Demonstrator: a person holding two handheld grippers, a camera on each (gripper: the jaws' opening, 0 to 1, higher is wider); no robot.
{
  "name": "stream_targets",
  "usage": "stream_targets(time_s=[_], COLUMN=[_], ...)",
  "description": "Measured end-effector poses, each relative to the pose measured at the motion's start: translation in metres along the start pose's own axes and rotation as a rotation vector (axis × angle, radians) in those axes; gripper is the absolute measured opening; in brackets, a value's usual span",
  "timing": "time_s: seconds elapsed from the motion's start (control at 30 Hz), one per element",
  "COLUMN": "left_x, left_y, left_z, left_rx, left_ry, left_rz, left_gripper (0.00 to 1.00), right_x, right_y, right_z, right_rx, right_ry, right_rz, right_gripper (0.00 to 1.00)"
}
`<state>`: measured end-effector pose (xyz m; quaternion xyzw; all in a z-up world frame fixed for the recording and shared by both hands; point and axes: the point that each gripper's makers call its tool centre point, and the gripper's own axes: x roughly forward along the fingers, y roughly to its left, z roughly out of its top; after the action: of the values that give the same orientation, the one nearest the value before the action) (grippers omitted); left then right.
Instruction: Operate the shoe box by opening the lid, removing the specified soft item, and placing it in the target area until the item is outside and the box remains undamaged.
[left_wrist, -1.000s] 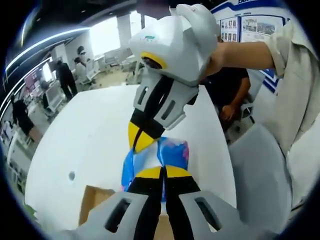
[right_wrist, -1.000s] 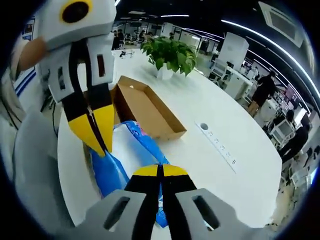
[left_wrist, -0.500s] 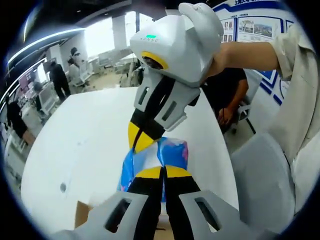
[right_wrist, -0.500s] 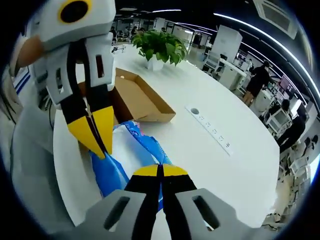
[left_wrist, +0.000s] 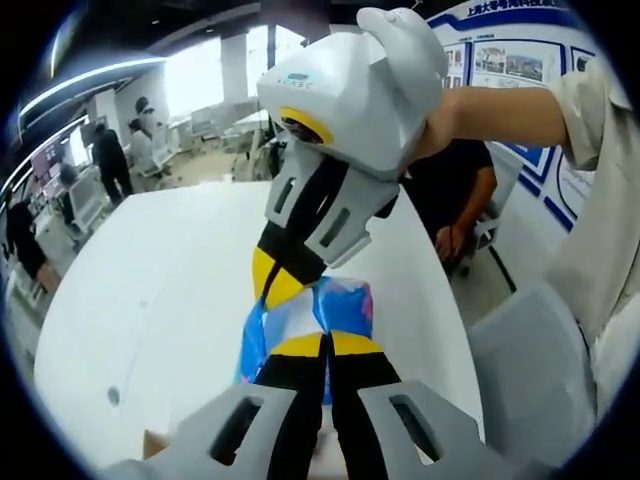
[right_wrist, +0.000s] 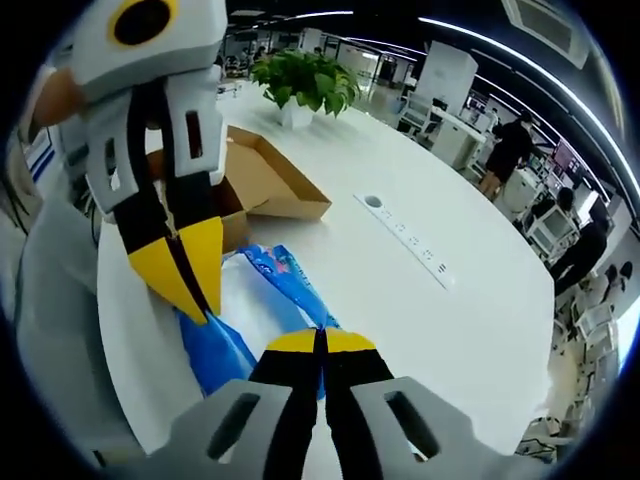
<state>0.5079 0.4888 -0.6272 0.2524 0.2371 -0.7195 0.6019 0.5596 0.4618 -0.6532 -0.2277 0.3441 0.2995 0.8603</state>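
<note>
Both claws grip one blue-and-white soft packet (right_wrist: 262, 300) held above the white desk (right_wrist: 400, 290), outside the brown shoe box (right_wrist: 262, 185). The right claw (right_wrist: 322, 345) is clenched on the packet's near edge; the left claw (right_wrist: 200, 305) pinches its far blue corner. In the left gripper view, the left claw (left_wrist: 325, 345) and right claw (left_wrist: 268, 295) clamp the packet (left_wrist: 345, 305) from opposite ends.

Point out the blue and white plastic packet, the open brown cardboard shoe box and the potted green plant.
Blue and white plastic packet (right_wrist: 262, 300): right gripper view, on its white middle panel.
Open brown cardboard shoe box (right_wrist: 262, 180): right gripper view, on its inner floor.
Potted green plant (right_wrist: 300, 82): right gripper view, on its leaves.
</note>
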Motion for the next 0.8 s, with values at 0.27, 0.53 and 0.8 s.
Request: stream_targets(time_s=[0.27,0.53,0.8], left_x=[0.021,0.044,0.062], left_y=[0.004,0.006,0.008], left_z=[0.008,0.013,0.02], left_rx=[0.001,-0.006,-0.01], left_ry=[-0.011,-0.011,-0.01], left_rz=[-0.025,-0.054,-0.073], left_gripper=[0.0,0.0,0.0], right_x=[-0.006,-0.009,-0.009], right_y=[-0.016,-0.03,-0.044], right_z=[-0.018,-0.033,-0.048], right_rx=[-0.027,-0.05,-0.061], right_ry=[0.019,0.03,0.039], right_rz=[-0.016,-0.029,-0.049], right_gripper=[0.0,0.0,0.0])
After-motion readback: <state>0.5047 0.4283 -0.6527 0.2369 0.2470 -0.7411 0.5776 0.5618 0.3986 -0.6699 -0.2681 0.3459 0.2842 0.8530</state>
